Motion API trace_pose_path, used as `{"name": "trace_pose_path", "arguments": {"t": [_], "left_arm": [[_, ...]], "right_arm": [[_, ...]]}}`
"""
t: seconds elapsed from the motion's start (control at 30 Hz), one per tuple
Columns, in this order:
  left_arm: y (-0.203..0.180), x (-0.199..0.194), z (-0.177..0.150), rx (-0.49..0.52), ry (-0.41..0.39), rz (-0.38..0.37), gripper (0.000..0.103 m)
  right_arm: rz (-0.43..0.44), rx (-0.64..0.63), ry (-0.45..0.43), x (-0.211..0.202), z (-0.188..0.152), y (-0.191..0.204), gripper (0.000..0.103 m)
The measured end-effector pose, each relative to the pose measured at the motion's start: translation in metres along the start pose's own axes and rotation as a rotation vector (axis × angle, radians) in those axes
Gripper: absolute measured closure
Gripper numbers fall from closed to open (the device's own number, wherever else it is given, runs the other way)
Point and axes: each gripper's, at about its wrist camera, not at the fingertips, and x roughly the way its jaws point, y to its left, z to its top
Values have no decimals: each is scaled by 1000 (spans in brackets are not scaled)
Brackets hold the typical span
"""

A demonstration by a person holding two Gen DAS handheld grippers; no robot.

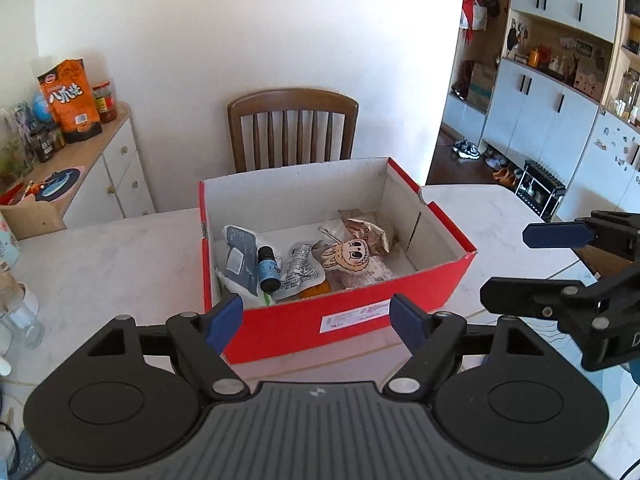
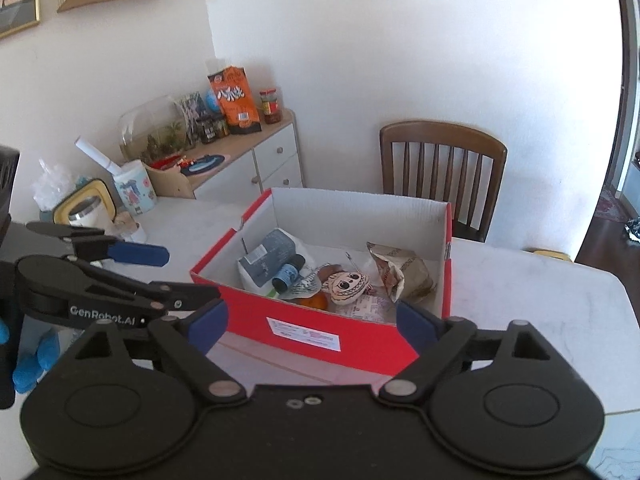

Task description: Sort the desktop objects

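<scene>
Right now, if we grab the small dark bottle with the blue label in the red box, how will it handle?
The small dark bottle with the blue label looks rigid and probably light. It is cylindrical and lies tilted on crinkly packets, so it may roll or slide if nudged.

Matte black left tool [image 1: 318, 322] and right tool [image 2: 312, 326], blue pads, silver rivets, white "GenRobot.AI" lettering, blue glove [image 2: 30, 360].
</scene>
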Motion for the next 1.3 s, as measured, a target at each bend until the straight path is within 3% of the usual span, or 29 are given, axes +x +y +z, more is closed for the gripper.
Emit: {"name": "trace_pose_path", "arguments": {"t": [0.3, 0.67, 1.3], "left_arm": [[-4, -30, -10, -18, -14, 19, 23], [-7, -43, -16, -10, -11, 49, 22], [-12, -58, -18, 9, -49, 52, 22]], "right_arm": [[35, 23, -34, -29, -7, 8, 1], [39, 30, -76, -56, -12, 16, 1], [30, 67, -74, -65, -26, 17, 1]]}}
